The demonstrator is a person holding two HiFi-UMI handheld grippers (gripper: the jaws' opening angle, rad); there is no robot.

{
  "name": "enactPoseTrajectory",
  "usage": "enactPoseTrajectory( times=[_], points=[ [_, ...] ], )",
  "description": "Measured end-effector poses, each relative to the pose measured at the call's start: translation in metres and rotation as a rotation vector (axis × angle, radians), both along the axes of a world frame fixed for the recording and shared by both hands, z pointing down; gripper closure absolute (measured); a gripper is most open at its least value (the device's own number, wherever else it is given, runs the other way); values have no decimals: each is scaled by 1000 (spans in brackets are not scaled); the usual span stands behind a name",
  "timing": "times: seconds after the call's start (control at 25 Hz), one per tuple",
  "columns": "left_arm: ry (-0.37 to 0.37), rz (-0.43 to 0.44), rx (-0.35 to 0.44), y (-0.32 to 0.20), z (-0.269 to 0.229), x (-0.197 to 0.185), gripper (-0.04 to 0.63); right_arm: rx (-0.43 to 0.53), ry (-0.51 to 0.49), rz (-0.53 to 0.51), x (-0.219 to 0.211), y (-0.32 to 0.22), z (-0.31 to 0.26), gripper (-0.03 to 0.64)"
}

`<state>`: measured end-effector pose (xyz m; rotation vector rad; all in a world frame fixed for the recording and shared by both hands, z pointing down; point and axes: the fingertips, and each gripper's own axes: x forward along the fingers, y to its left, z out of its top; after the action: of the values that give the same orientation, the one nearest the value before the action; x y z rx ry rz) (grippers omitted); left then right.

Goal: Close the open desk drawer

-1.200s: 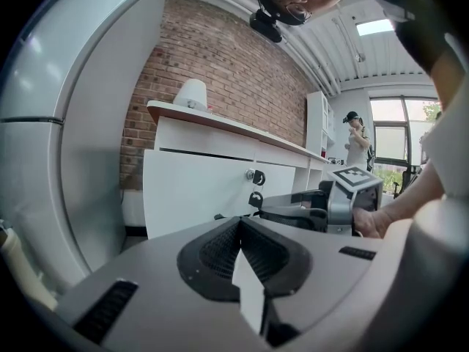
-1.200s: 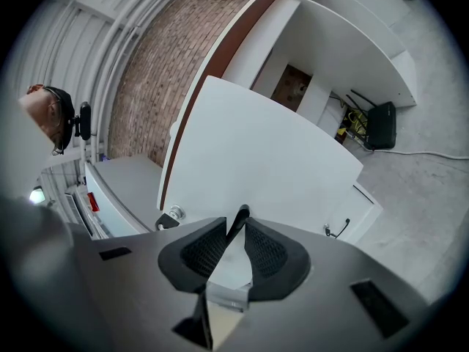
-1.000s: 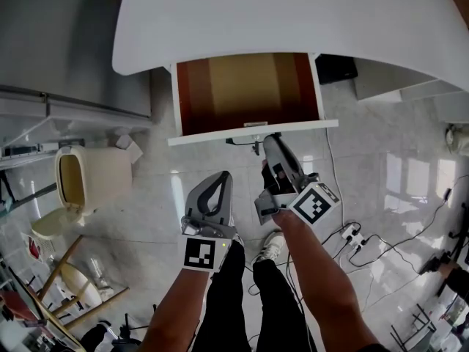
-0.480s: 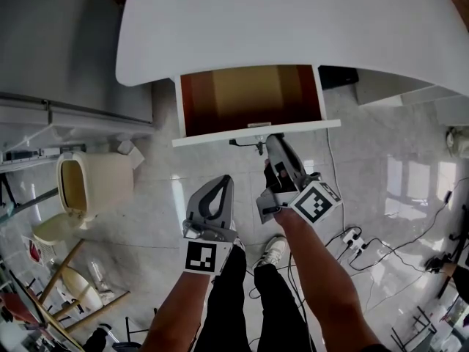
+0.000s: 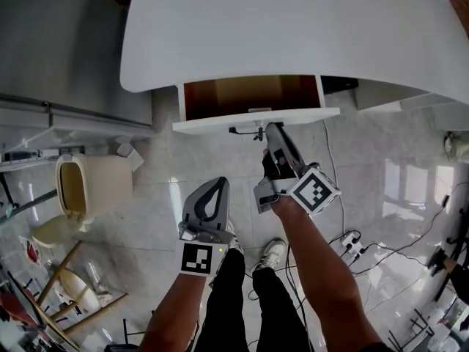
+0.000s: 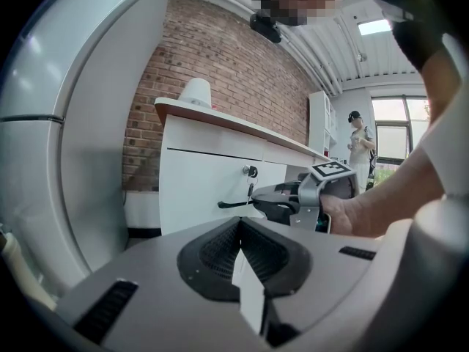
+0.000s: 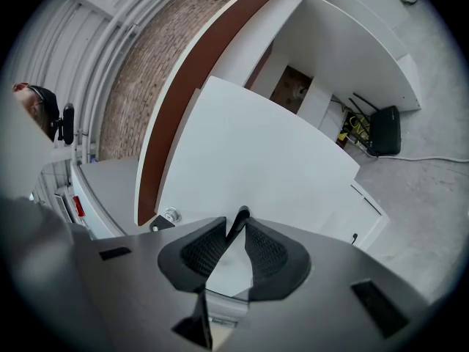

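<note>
1. The white-fronted drawer with a brown wooden inside (image 5: 253,96) is sitting part-open under the white desk top (image 5: 293,28). It is facing me, with its front panel running left to right.
2. My right gripper (image 5: 270,128) is clamping narrowly on the thin black bar handle (image 5: 244,130).
3. I am judging that a straight, level push along the runners, without twisting, is best.
4. My left gripper (image 5: 218,183) is hovering nearer me, jaws together and empty.

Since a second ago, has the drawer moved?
Yes. The drawer has slid further in under the desk top, with the right claw shut on its handle.
</note>
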<state>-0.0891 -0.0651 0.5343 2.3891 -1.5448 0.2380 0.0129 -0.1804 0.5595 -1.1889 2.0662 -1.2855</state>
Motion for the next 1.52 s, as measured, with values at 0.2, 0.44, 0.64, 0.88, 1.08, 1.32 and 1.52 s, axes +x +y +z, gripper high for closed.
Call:
enactPoseTrajectory(
  times=[0.2, 0.44, 0.64, 0.88, 1.08, 1.32, 1.52],
  points=[
    [1, 10, 6, -6, -4, -2, 588, 5, 0, 13, -4, -13, -1, 528],
    [4, 18, 20, -18, -9, -3, 588, 2, 7, 18, -8, -30, -1, 528],
    [4, 21, 18, -21, -10, -6, 588, 1, 1, 26, -11, -42, 0, 528],
    [4, 16, 15, -25, -8, -14, 588, 12, 9, 18, -16, -61, -2, 528],
    [5, 15, 13, -26, -7, -17, 588, -13, 3, 29, -16, -71, 0, 528],
    [3, 12, 10, -27, -7, -22, 588, -26, 0, 54, -18, -82, 0, 527],
    [-1, 17, 12, -29, -7, -22, 588, -44, 0, 65, -18, -92, 2, 526]
  ],
)
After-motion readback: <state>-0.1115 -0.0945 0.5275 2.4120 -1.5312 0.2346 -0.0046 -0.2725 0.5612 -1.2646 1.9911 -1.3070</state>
